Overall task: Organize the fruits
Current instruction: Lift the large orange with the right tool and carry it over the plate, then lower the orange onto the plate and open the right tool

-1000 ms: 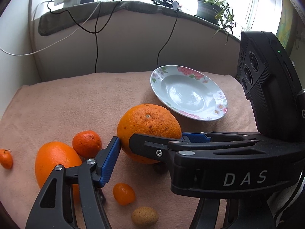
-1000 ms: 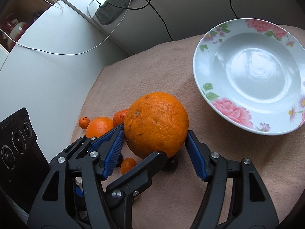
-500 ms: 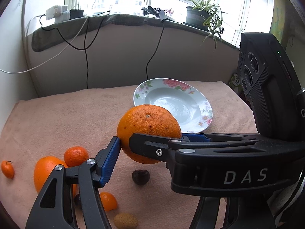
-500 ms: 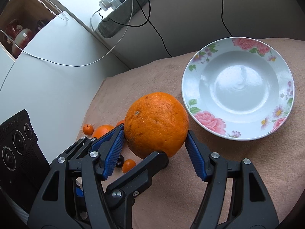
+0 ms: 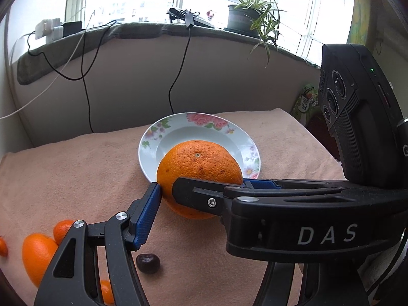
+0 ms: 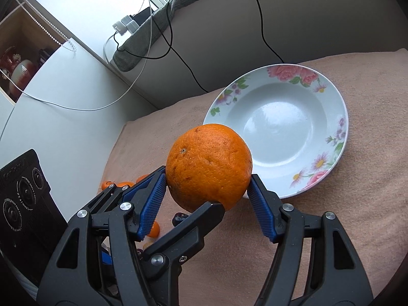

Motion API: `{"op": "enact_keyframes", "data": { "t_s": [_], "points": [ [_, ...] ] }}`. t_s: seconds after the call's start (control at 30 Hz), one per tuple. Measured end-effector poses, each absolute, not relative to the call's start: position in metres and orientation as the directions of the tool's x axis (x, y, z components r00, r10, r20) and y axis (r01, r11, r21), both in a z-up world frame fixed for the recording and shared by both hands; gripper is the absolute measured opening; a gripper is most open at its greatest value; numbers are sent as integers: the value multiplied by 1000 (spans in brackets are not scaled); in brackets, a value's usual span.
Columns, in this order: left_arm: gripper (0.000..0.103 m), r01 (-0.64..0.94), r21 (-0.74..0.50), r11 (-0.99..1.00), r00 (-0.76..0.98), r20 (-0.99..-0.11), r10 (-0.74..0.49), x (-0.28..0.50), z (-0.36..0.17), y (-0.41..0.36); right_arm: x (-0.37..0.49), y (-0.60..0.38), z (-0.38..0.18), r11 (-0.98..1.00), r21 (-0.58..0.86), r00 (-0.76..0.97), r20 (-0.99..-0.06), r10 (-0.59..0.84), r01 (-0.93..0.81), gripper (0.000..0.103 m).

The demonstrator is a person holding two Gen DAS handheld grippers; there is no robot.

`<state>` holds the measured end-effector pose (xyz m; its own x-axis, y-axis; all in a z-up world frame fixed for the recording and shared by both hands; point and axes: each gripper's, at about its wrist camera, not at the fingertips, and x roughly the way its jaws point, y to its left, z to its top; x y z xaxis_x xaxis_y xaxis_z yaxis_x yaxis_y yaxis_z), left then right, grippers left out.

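Over peach-blanketed worktop [image 6: 357, 204], carrying large orange [image 6: 209, 165] pinched by both grippers' jaws toward floral plate [image 6: 339, 117]; next, lowering in, spreading jaws.

We see a desk [image 5: 76, 168] covered by a pinkish-beige cloth [image 6: 369, 102] that reaches back to the wall. On the cloth rests a white plate with a floral rim [image 6: 341, 117], its bowl bare. Well apart from the plate, toward the left near edge, lie an orange [image 5: 35, 257], a mandarin [image 5: 62, 230] touching it, a tiny orange fruit [image 5: 2, 247] at the frame edge, another small orange fruit [image 5: 107, 292] and a dark chestnut-like fruit [image 5: 148, 263].
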<state>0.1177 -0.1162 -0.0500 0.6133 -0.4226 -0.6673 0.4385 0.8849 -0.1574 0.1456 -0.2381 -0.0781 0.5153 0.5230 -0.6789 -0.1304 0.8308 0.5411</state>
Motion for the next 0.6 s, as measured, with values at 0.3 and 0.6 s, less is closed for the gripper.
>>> {"op": "enact_keyframes", "data": {
  "t_s": [0.3, 0.6],
  "points": [
    [64, 457, -156, 876, 593, -681, -430, 128, -54, -129, 147, -252, -83, 833, 545, 517, -689, 508, -92, 69],
    [61, 462, -154, 874, 594, -678, -433, 130, -51, -131, 144, -257, -56, 884, 450, 601, -674, 429, -126, 69]
  ]
}}
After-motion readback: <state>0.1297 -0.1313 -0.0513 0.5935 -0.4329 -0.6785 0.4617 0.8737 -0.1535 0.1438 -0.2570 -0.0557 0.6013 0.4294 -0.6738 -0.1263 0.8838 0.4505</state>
